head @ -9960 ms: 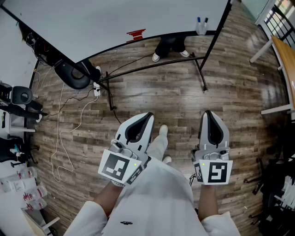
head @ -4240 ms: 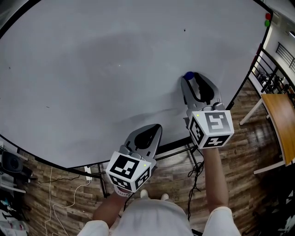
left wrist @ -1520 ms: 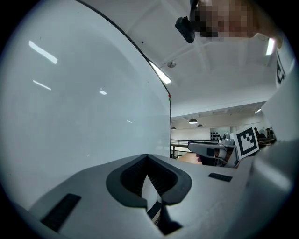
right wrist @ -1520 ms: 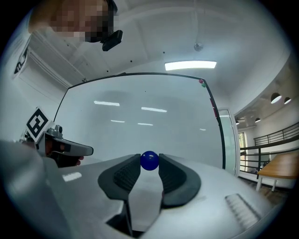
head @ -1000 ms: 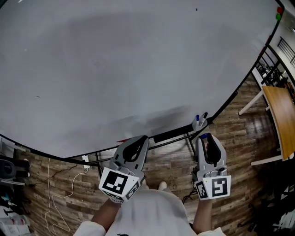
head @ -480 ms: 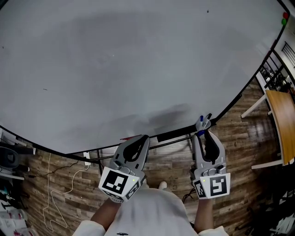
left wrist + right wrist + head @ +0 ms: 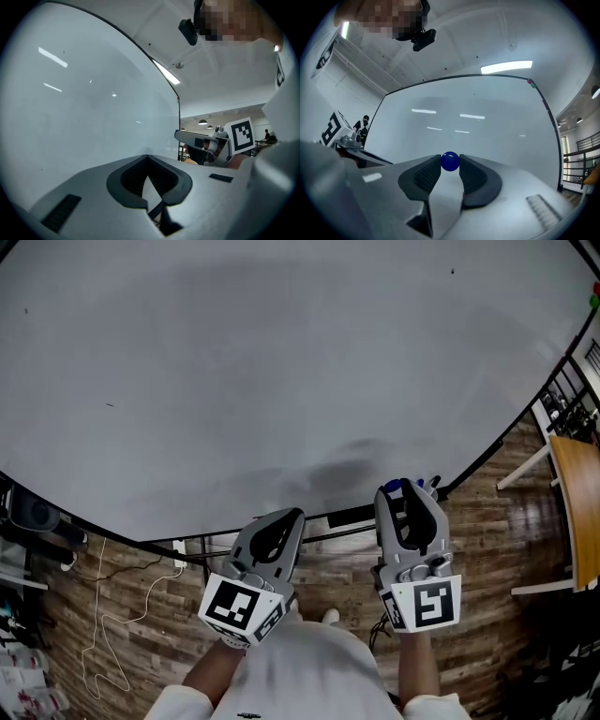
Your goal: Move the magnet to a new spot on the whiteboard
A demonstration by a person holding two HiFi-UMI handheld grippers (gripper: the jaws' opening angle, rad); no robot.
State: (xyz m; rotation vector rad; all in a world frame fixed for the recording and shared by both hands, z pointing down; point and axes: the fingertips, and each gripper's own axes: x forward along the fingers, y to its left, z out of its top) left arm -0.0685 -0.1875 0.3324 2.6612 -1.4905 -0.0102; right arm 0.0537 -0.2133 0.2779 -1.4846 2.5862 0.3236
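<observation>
Risen since a moment ago, my right claw [image 7: 406, 493] pinches the blue magnet [image 7: 450, 161] between its tips. Beside it, my left claw [image 7: 286, 517] is closed on nothing. Beyond, the magnet shows against the whiteboard's [image 7: 281, 381] lower edge, contact unclear.

Room: glossy brown wood-plank floor [image 7: 506, 549]; wooden-topped table [image 7: 574, 502] on white legs at the right edge, black railing [image 7: 562, 395] near it; white ceiling [image 7: 464, 33] with one lit strip light [image 7: 506, 67], round lamps [image 7: 202, 122] farther back.
</observation>
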